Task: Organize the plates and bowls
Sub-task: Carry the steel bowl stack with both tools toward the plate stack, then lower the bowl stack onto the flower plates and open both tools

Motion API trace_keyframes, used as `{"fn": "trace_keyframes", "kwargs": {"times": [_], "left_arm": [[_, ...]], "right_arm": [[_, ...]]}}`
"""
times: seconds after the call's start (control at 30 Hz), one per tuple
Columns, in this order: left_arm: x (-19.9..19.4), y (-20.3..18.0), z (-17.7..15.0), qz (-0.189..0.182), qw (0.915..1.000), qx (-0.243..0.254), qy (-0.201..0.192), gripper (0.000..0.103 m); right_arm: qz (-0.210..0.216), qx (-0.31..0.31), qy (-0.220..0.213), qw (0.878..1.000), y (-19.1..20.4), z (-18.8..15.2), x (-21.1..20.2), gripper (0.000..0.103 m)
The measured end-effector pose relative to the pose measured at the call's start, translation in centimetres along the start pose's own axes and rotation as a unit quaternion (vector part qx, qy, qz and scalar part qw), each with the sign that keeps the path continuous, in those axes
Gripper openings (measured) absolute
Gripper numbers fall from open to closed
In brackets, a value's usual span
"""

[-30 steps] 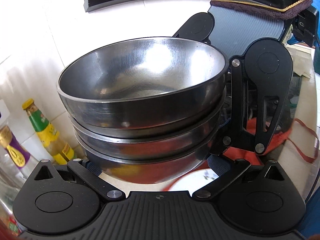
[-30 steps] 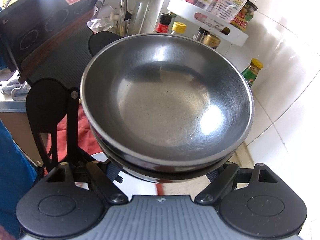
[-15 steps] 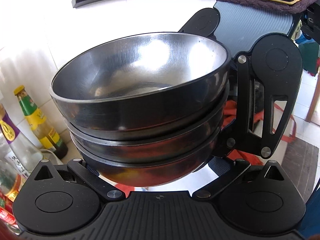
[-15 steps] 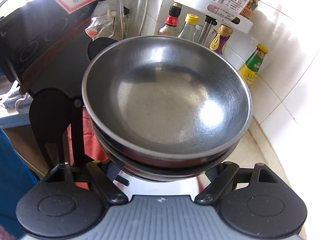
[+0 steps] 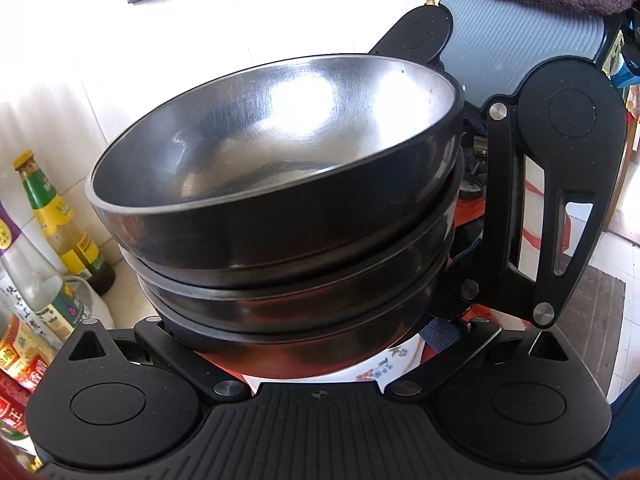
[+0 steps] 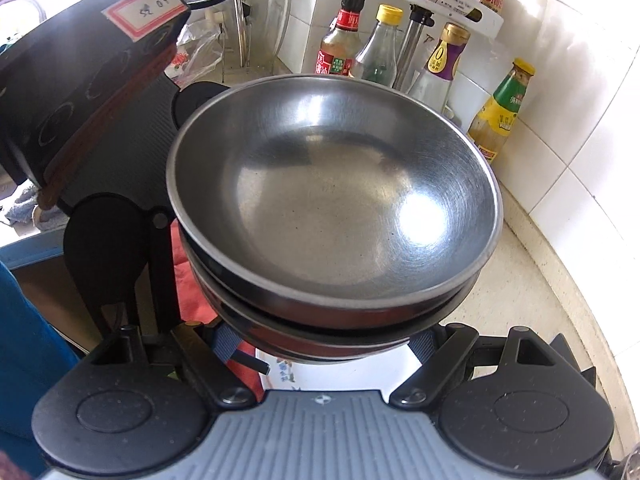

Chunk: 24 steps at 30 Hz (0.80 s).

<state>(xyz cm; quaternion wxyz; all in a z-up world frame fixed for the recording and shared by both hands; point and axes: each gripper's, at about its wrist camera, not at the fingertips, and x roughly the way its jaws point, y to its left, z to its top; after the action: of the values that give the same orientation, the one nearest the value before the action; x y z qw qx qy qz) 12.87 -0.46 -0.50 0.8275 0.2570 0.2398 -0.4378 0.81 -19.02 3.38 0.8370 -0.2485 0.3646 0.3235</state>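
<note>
**Bowl stack riding between two hand-held grippers, plate waiting right below**

The stack of steel bowls is hanging in the air, three nested shells, pinched from two opposite sides. The left hand-held gripper is clamping it from one side, and the right hand-held gripper is clamping it from the other; each one's jaws are standing wide, spread by the width of the bowls, and each is grasping the stack low on its wall, though the pads themselves are hidden under the bulge. Seen from the left wrist, the other tool's black finger is standing upright just to the right of the stack, so the two are meeting the stack at an angle to each other rather than head on.

What matters for the coming move is what lies below. A white plate with a flower pattern is peeking out directly under the stack's base, close to the near edge in both views, so the path looks to be mostly downward. The stack is tilting a little, its mouth leaning toward the tiled wall. Neither hand is nearer; both are sharing the load evenly, as far as I can judge.

On the far right, sauce bottles are crowding the pale table against the wall, near the stack's rim.
</note>
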Motion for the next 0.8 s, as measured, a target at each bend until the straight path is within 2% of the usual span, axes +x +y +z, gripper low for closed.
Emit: {"fn": "trace_keyframes", "kwargs": {"times": [0.17,0.23,0.43,0.8], "left_arm": [[0.2,0.0,-0.2,0.007,1.0000,0.006,-0.001,0.103],[-0.4,-1.3,-0.1,0.011,0.9999,0.007,-0.002,0.103],[1.0,-0.6,-0.3,0.020,0.9998,-0.010,-0.002,0.103],[3.1,0.3,-1.8,0.033,0.9994,-0.006,0.010,0.103]], "right_arm": [[-0.005,0.004,0.005,1.000,0.4,-0.2,0.0,0.081],[-0.006,0.010,0.006,1.000,0.5,-0.2,0.1,0.081],[-0.011,0.024,0.013,1.000,0.6,-0.5,0.6,0.081],[-0.020,0.033,0.026,0.999,0.1,-1.3,2.5,0.080]]}}
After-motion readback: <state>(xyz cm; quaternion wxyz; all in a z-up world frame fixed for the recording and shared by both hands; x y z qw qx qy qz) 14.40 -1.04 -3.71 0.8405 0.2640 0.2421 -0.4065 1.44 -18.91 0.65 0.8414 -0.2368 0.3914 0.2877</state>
